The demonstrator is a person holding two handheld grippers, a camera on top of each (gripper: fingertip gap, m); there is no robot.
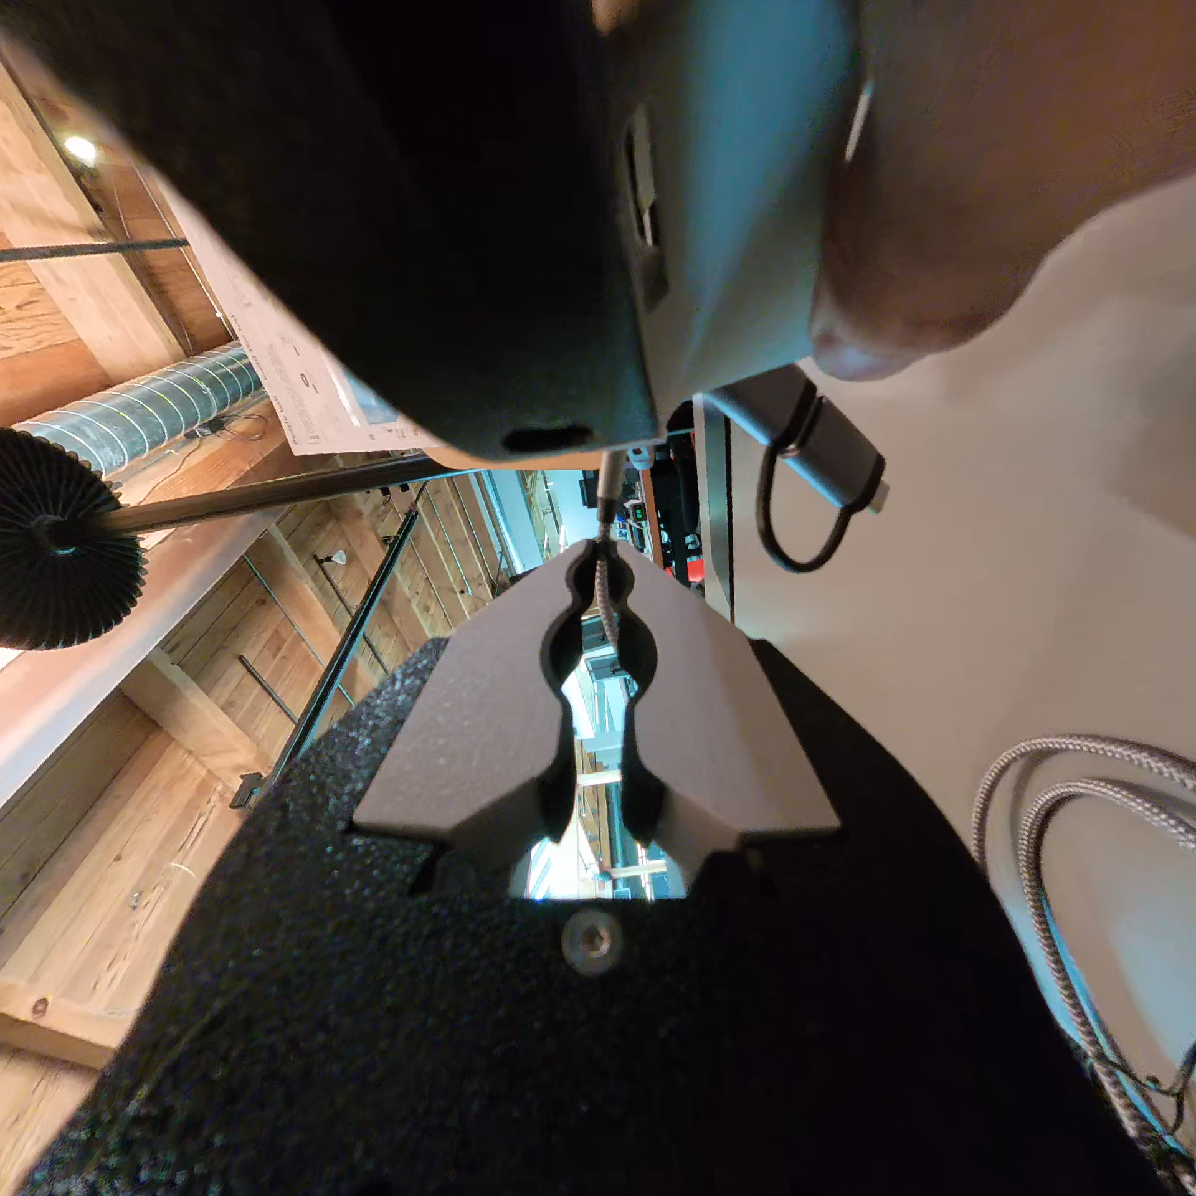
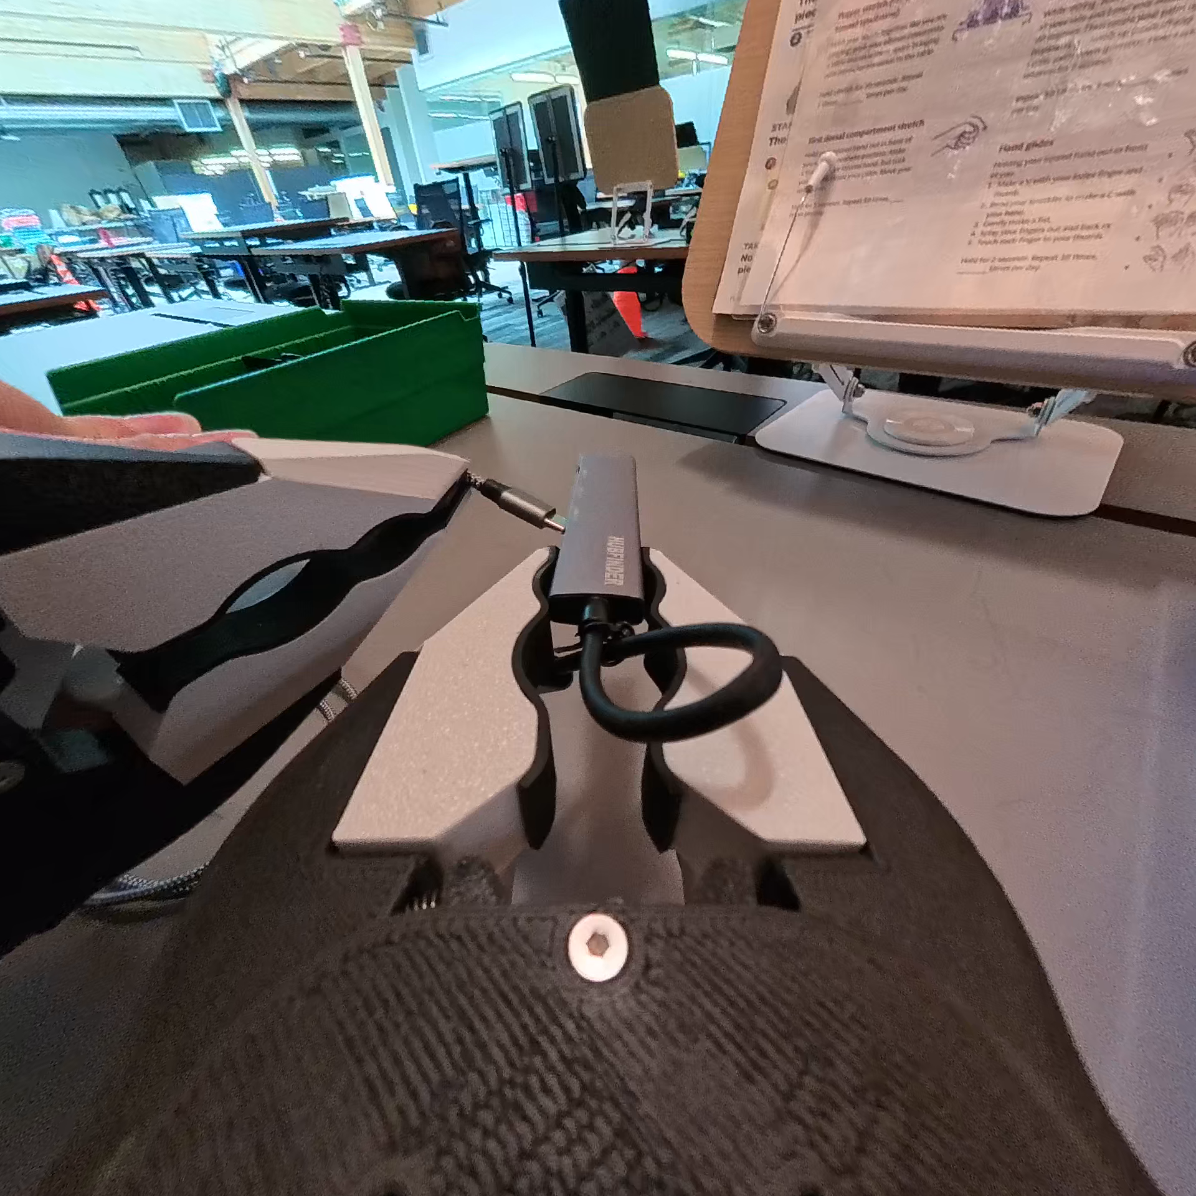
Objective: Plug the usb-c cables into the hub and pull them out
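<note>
The right gripper [image 2: 598, 569] had its fingers clamped on the grey USB hub [image 2: 598, 537] above the bench [image 2: 906, 647]. The left gripper [image 2: 463, 482] pinched a braided USB-C cable [image 1: 608, 602], its plug [image 2: 524, 508] just left of the hub's side, not inserted.

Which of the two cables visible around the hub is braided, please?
The braided one is the USB-C cable held in the left gripper, plug near the hub. The hub's own looped black cord is smooth.
</note>
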